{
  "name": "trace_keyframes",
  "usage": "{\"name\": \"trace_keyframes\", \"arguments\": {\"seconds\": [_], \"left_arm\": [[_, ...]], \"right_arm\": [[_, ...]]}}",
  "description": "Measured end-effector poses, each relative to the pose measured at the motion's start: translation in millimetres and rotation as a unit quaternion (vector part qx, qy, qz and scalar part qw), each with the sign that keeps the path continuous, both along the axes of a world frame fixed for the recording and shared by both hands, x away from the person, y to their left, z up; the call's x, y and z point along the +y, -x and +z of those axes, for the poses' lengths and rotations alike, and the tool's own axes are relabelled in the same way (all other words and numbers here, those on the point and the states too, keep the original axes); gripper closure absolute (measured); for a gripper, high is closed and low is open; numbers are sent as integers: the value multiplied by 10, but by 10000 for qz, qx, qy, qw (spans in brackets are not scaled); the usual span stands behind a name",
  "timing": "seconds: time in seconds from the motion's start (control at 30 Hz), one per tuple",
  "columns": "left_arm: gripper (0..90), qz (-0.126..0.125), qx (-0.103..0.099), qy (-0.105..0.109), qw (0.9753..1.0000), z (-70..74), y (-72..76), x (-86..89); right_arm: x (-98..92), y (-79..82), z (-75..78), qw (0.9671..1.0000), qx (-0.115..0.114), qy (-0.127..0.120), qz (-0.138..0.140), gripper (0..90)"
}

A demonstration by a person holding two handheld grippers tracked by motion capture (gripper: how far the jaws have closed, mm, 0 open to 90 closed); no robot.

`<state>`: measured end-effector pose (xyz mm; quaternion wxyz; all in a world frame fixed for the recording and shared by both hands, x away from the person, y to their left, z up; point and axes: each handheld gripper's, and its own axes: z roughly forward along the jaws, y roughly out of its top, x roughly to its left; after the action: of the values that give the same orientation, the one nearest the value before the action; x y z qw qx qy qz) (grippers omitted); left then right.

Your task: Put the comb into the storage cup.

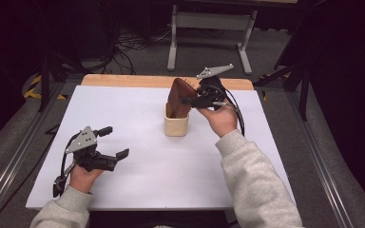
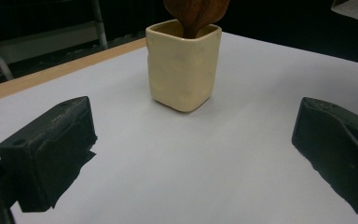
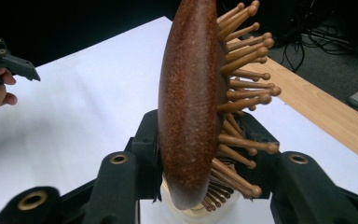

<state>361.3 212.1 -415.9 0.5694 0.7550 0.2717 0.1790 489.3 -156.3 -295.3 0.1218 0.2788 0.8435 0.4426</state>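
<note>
right gripper: clamped on the wooden brush, jaws pinching its head from both sides; in the right gripper view the back sits against one jaw, the pins against the other.
left gripper: let go, jaws spread wide with nothing between them, hovering low over the white table, well apart from the work.
brush place: standing nearly upright, handle end down inside the cream cup, directly under and ahead of the right claw.
cup place: straight ahead of the left claw, centred between its jaws in the left gripper view, but out of reach.
risk, tipping: cup looks light and nothing steadies it; a sideways pull on the brush could lever the rim and topple it.
risk, slip: grip lands partly on pins, which may flex or let the head twist.
risk, drag: a lift off vertical could carry the cup along.
brush make: dark reddish-brown wood, oval domed back, finely speckled; round-tipped wooden pins.
cup make: glazed ceramic, squarish, softly dimpled walls.
</note>
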Motion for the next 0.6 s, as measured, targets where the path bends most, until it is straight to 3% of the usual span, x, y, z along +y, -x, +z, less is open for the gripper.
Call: {"name": "trace_keyframes", "arguments": {"seconds": [0.27,0.47,0.5,0.57,0.6], "left_arm": [[5,-6,-7,-18,10000,-4,-2,-10],[6,-9,-3,-18,10000,-5,-2,-14],[6,-10,14,-21,10000,-5,0,-16],[5,-16,19,-33,10000,-6,-1,-19],[5,-16,19,-33,10000,-6,-1,-19]], "right_arm": [[0,-16,-22,10000,67,6,-11,550],[-64,-32,-8,9999,58,-75,-44,423],[-81,-27,2,9999,-9,-95,-86,373],[-131,-2,41,9988,-362,-18,-334,241],[-131,-2,41,9988,-362,-18,-334,241]]}}
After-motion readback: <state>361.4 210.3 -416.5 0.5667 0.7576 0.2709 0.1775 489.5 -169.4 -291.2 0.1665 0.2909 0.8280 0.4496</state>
